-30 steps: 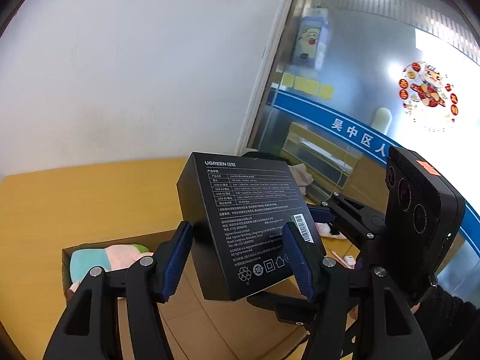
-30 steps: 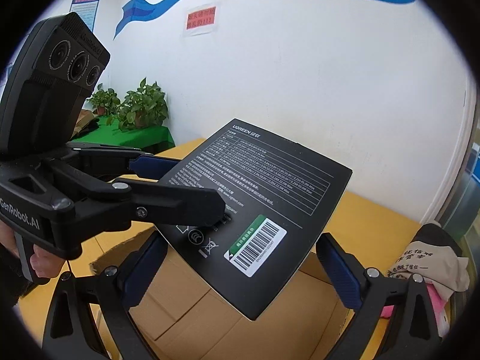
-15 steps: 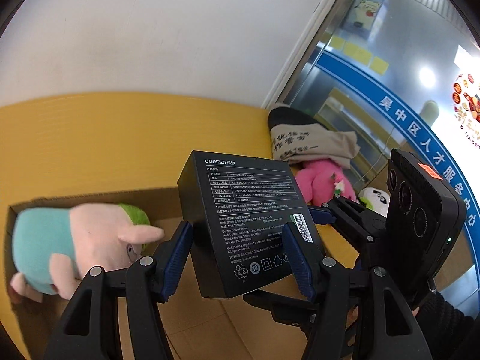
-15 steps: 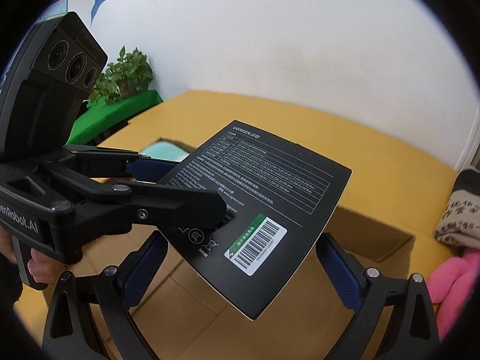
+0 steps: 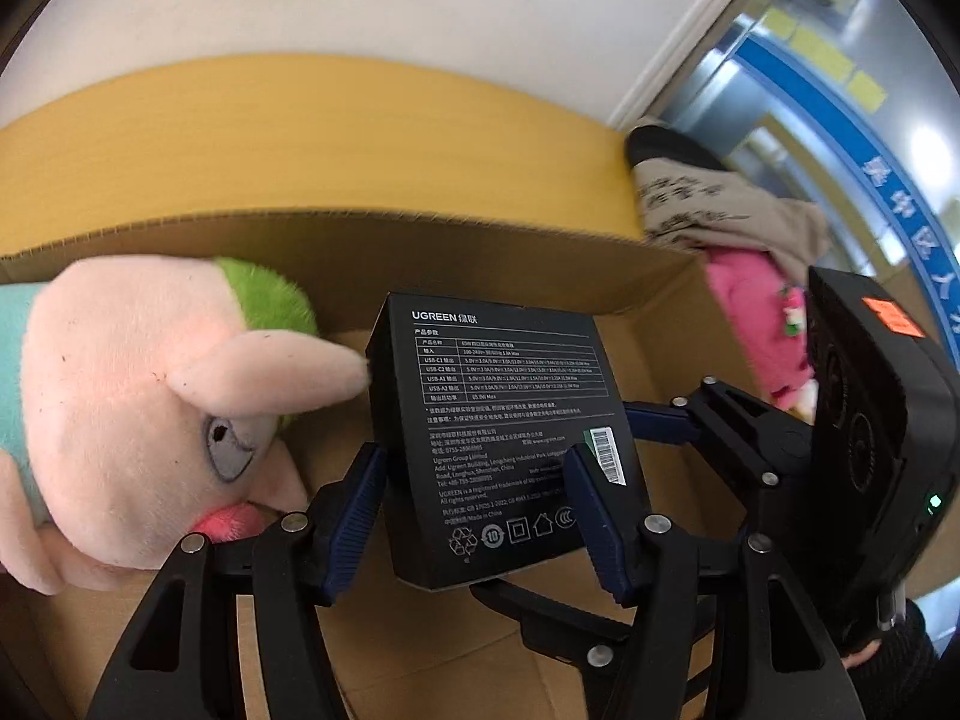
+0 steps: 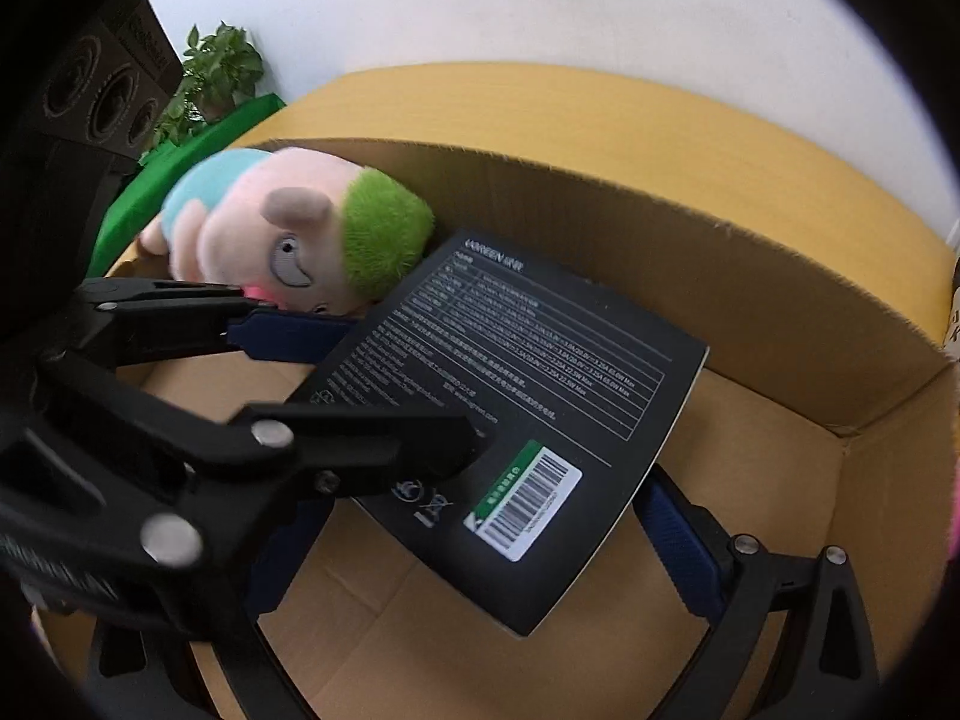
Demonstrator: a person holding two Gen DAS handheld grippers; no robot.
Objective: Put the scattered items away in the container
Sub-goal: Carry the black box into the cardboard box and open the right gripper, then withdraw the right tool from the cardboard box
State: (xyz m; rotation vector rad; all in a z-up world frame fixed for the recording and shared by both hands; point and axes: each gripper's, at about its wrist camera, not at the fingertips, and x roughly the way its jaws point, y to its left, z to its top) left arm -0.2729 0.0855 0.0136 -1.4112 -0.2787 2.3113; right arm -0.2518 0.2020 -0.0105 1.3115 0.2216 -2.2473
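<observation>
Flat black cardboard product box with white print and a barcode label (image 5: 504, 450): you hold it low inside the open brown corrugated carton (image 5: 492, 252), above its floor, not yet set down. Left gripper (image 5: 480, 498): its jaws have just been closing, blue pads pinching the box's side edges. Right gripper (image 6: 468, 516): blue pads either side of the box; whether they press on it, you cannot tell. Already in the carton: pink plush pig with green tuft and pale blue body (image 6: 282, 240), just beside the box. Left outside, on the yellow tabletop (image 5: 300, 138): a beige printed cloth bag (image 5: 720, 210) and a bright pink plush toy (image 5: 756, 312).
</observation>
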